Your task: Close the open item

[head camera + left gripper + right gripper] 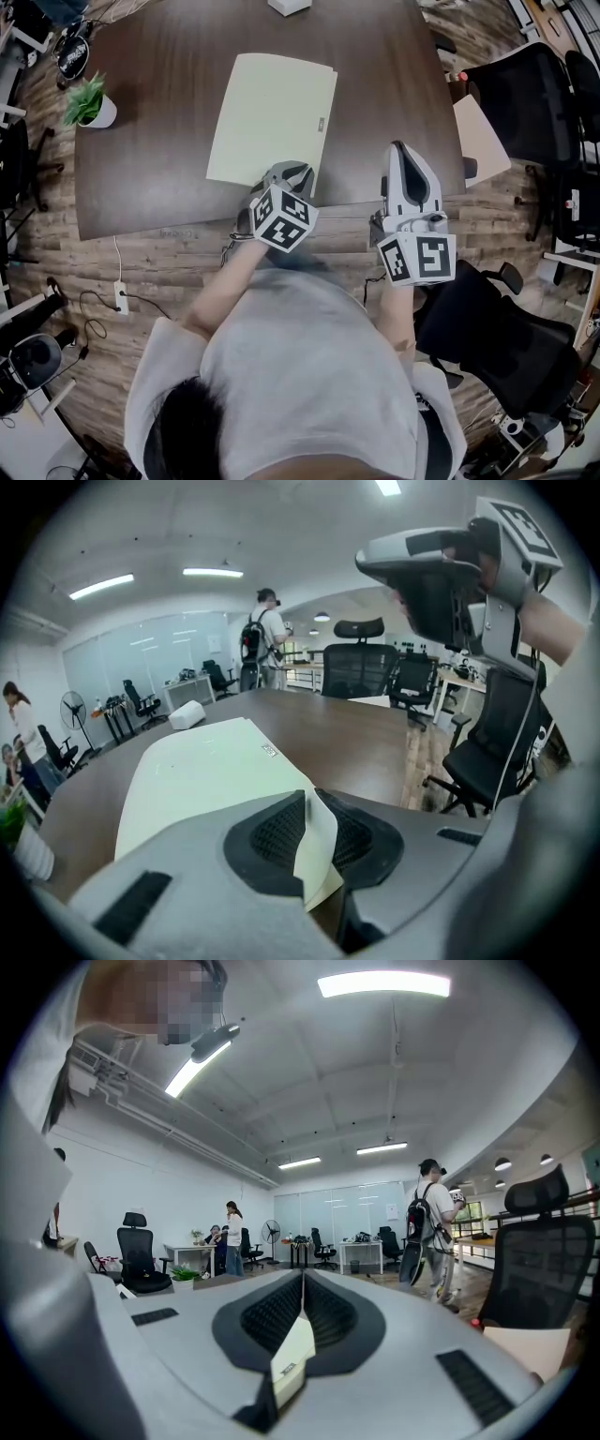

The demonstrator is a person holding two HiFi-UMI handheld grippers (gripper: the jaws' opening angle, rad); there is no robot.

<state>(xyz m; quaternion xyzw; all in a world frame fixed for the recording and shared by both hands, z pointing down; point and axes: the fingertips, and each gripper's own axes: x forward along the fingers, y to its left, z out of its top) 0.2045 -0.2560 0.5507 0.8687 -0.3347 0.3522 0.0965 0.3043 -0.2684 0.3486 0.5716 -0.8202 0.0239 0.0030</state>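
Observation:
A pale green folder [272, 117] lies flat on the brown table [150, 141], with a small label near its right edge. My left gripper [292, 173] is at the folder's near right corner. In the left gripper view the folder's corner [314, 841] curls up between the pads, and the left gripper [309, 832] is shut on it. My right gripper [398, 148] hovers over the table's near edge, right of the folder and apart from it. Its jaws [302, 1283] are pressed together and point out into the room. A small cream sliver shows low between them; I cannot tell what it is.
A potted plant [89, 103] stands at the table's left corner and a white box [289, 6] at its far edge. Black office chairs [534, 94] stand to the right, one [506, 347] close by my right side. Cables and a power strip [120, 295] lie on the floor at left.

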